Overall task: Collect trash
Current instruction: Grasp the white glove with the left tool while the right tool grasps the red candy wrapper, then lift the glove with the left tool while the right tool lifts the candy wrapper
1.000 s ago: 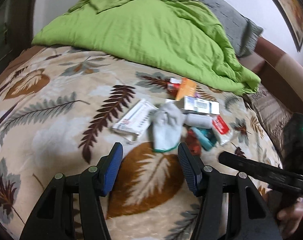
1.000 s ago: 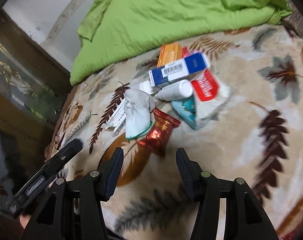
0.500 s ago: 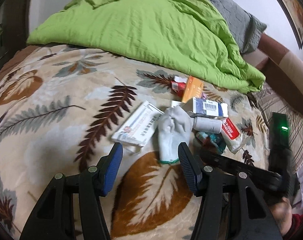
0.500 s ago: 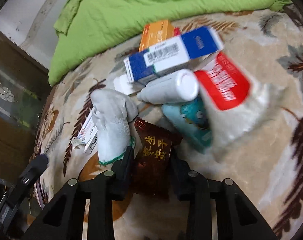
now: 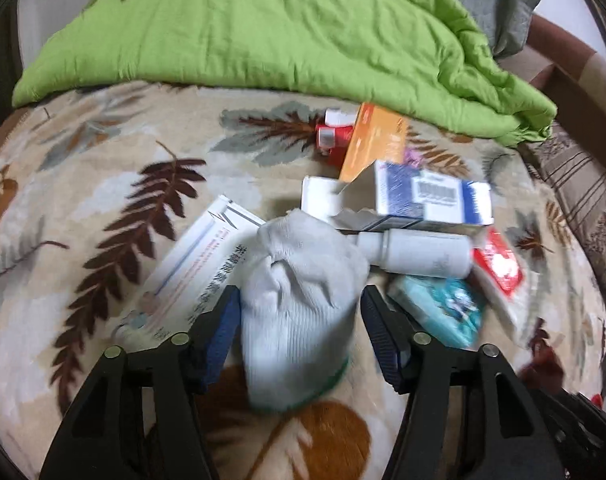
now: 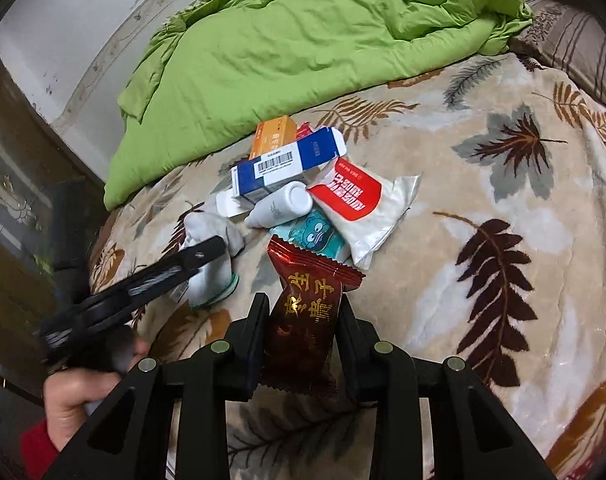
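The right hand-held gripper point(image 6: 301, 334) is clamped on a dark red snack wrapper point(image 6: 305, 320) above the bed point(image 6: 523, 280); the left hand-held gripper point(image 5: 297, 320), spread apart, straddles a white glove point(image 5: 299, 304), seemingly without squeezing it

Right hand-held gripper point(image 6: 301, 334) closed on dark red snack wrapper point(image 6: 309, 308), lifted it off pile. Left hand-held gripper point(image 5: 297, 322) advanced, fingers now straddling white glove point(image 5: 299, 300).

On the bed: three boxes point(image 5: 431, 200), one white bottle point(image 5: 419, 254), one glove point(image 5: 299, 304), three wrappers point(image 6: 303, 312), one green quilt point(image 5: 271, 28).
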`<state>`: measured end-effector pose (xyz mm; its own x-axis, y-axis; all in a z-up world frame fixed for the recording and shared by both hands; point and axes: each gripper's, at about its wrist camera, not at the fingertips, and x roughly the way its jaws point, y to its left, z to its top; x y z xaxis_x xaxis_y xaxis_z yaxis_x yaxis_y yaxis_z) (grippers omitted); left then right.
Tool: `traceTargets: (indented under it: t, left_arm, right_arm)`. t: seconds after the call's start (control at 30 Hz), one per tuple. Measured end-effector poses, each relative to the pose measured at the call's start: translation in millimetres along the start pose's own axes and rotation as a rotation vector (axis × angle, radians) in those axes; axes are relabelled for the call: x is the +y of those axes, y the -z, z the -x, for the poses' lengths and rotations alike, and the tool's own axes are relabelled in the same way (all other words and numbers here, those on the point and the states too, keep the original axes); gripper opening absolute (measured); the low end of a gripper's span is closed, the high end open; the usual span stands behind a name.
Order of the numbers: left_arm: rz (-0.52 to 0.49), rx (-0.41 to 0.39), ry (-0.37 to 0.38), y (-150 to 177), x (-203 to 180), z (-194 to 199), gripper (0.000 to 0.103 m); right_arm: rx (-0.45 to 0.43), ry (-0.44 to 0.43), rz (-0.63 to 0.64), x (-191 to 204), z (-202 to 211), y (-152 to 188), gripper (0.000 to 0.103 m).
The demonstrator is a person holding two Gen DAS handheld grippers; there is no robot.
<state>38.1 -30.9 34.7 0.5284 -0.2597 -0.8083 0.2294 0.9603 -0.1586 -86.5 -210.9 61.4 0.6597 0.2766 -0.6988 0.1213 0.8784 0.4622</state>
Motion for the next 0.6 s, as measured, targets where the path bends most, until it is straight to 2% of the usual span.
traceTargets:
  t: [0.13, 0.23, 0.37, 0.47, 0.6]
  left_arm:
    - [-0.046, -0.021, -0.039, 3, -4, -9, 0.032]
    - [-0.050, -0.047, -0.038, 7, -4, -3, 0.025]
    - [-0.053, -0.078, -0.020, 13, -6, 12, 0.023]
    - [-0.080, -0.119, -0.020, 22, -9, 33, 0.023]
    - [-0.066, -0.159, -0.004, 34, -4, 63, 0.023]
  right_arm:
    - [-0.004, 0.003, 0.026, 8, -6, 0, 0.035]
    - [-0.009, 0.006, 0.033, 9, -7, 1, 0.035]
    - [-0.036, 0.009, 0.033, 9, -1, 1, 0.035]
    - [-0.062, 0.011, 0.037, 9, 5, 2, 0.035]
    - [-0.095, 0.022, 0.060, 13, 13, 5, 0.035]
